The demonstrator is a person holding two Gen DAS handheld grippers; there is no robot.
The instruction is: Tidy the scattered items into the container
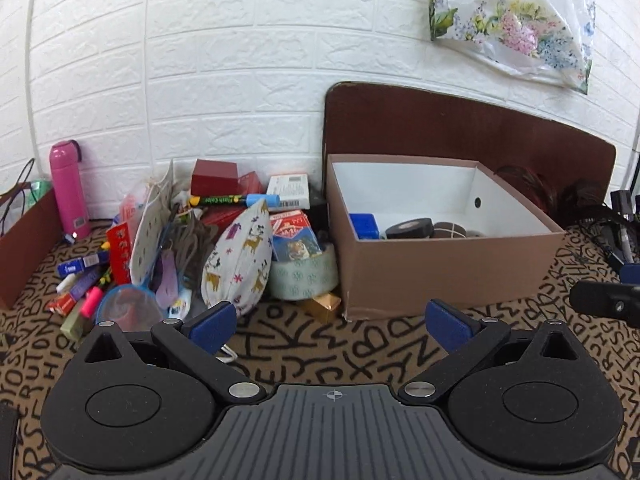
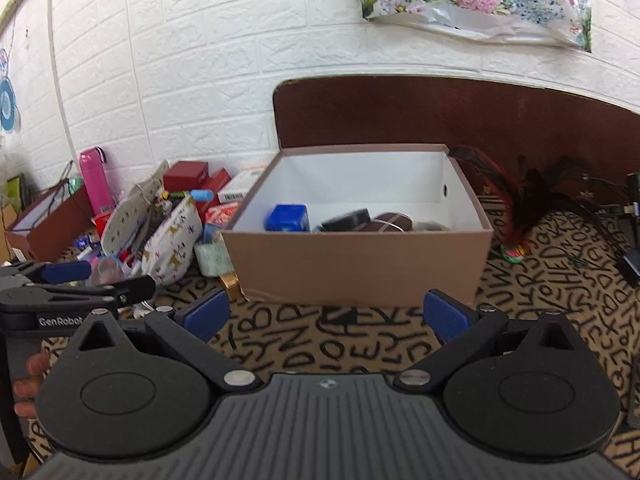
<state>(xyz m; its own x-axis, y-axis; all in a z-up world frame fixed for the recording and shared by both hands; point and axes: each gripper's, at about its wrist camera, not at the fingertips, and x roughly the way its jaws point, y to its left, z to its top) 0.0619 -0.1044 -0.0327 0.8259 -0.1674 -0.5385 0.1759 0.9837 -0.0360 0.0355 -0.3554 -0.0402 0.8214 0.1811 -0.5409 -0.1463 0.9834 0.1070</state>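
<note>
I have both grippers empty and spread wide: the left gripper [image 1: 332, 322] hangs over the letter-print counter [image 1: 360, 352] facing the gap between pile and box, and the right gripper [image 2: 324, 314] faces the front wall of the cardboard box [image 2: 356, 264]. The box already holds a blue cube [image 2: 287, 219], a black tape roll [image 2: 346, 218] and a brown item I can't identify. The scattered pile [image 1: 192, 240] sits just left of the box, pressed against it: a reindeer-print pouch [image 1: 238, 264], a patterned tape roll [image 1: 304, 280], card packs, pens.

My worry is the pile's density. Reaching for 1 item with wide fingers could snag the cords or knock pens off toward the pink bottle [image 1: 69, 190]. The 2 grippers are near each other, so they may clash. The gold block [image 1: 322, 306] wedged at the box corner may be overlooked.
</note>
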